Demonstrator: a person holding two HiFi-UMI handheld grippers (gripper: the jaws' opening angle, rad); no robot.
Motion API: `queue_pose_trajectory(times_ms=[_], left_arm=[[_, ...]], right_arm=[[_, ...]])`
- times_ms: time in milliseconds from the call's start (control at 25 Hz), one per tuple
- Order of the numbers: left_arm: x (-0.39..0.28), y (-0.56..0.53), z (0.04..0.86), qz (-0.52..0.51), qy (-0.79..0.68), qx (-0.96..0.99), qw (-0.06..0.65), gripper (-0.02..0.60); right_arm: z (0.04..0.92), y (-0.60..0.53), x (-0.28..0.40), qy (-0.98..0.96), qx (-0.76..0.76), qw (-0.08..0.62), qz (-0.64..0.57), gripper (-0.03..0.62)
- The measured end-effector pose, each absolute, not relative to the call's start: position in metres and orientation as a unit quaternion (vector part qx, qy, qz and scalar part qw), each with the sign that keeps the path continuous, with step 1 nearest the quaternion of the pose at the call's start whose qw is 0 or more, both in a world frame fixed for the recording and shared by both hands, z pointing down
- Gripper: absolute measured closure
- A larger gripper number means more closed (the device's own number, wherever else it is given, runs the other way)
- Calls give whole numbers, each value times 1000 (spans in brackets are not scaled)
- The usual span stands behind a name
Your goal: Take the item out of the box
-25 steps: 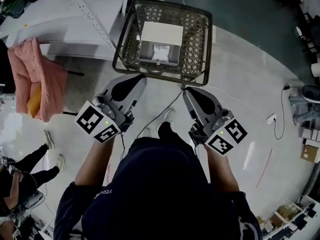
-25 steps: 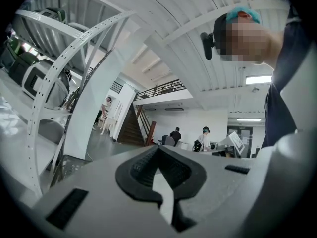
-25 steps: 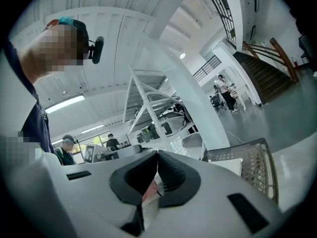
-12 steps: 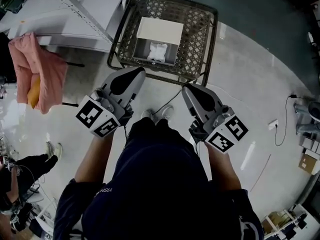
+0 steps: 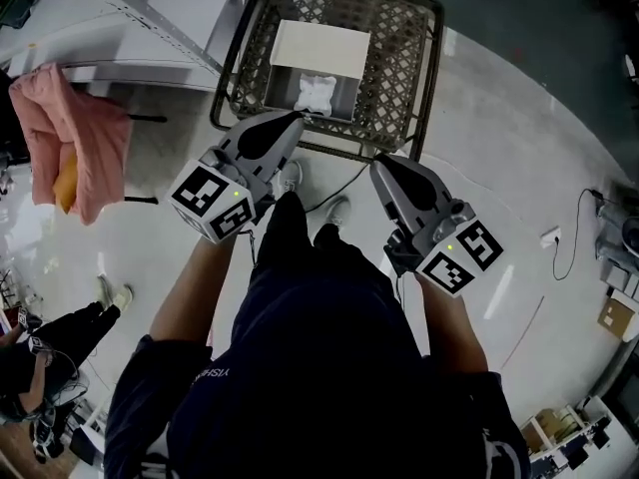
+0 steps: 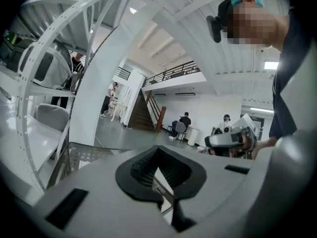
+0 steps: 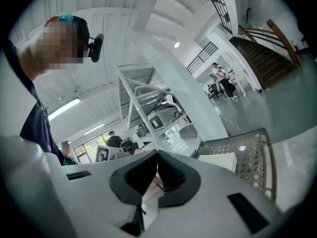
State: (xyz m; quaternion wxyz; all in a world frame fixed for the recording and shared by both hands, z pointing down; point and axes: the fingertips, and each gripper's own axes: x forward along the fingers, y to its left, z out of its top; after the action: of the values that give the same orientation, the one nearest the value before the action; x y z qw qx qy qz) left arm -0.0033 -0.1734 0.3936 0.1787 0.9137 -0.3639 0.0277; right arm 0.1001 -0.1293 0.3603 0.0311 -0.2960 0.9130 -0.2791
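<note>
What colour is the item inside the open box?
The item is white; the head view shows it best.

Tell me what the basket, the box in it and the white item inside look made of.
Basket: likely metal wire with a dark, matte finish; its walls are an open diamond lattice under a thin rim. Box: probably cardboard; the flap is flat, pale and matte with straight edges. Item: soft plastic wrap or cloth, cannot tell which; it is white, crumpled and lumpy.
</note>
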Motion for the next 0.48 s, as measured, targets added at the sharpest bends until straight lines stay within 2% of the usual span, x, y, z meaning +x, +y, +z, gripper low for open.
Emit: queue_pose_trajectory(times_ms=[480], left_arm=[[-21,-276,568,231,-327,899,178,574]], right_arm=[[416,-190,75,879,-343,-3,-330,569]])
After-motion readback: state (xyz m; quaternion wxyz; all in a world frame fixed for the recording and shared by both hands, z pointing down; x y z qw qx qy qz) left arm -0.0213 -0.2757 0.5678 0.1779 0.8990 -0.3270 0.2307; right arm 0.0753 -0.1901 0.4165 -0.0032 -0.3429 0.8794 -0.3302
